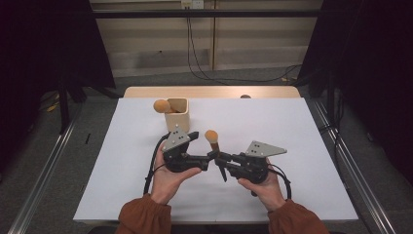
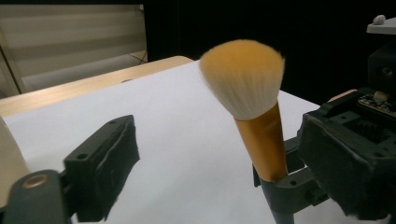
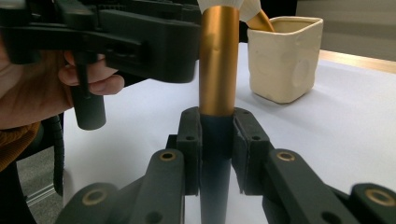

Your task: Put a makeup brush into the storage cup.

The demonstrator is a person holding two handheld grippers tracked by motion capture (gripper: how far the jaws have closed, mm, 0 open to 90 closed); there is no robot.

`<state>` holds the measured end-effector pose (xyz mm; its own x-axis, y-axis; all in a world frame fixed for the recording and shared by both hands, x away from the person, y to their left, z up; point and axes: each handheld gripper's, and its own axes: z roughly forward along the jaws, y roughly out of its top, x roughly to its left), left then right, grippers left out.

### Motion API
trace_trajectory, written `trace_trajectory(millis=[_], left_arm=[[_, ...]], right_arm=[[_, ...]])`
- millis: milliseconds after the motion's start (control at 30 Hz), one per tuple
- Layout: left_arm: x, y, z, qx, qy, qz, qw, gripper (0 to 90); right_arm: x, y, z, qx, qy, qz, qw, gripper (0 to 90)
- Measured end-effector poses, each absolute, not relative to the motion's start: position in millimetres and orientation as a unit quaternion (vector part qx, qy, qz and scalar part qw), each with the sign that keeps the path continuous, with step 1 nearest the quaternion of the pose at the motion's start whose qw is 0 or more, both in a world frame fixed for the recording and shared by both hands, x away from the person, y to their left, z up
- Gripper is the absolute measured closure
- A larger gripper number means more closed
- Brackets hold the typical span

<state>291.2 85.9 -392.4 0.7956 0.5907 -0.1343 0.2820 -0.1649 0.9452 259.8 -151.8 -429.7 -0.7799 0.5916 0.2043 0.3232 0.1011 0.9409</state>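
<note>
High view: cream cup holds one orange-tipped brush.

brush bristles cut off, cup cropped

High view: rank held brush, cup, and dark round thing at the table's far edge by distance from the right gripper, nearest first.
From the right gripper:
1. Held brush, upright in its jaws.
2. Cup, beyond, to the left.
3. Dark round thing, far table edge.
</note>
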Motion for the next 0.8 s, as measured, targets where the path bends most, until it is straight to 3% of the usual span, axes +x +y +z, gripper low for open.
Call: trace_trajectory(millis=[567,700,800], left_arm=[[285.8,75.7,-399.8,0.747,0.286,0.119,0.588,29.7],[286.6,75.2,-403.7,0.746,0.29,0.108,0.59,37.1],[289.4,75.4,-402.7,0.745,0.29,0.088,0.595,48.6]], right_arm=[[257.4,-143.7,-430.5,0.309,0.732,0.596,0.117,75.1],[257.3,-144.7,-430.4,0.313,0.73,0.596,0.119,75.2],[257.4,-145.5,-431.0,0.316,0.729,0.595,0.12,75.2]])
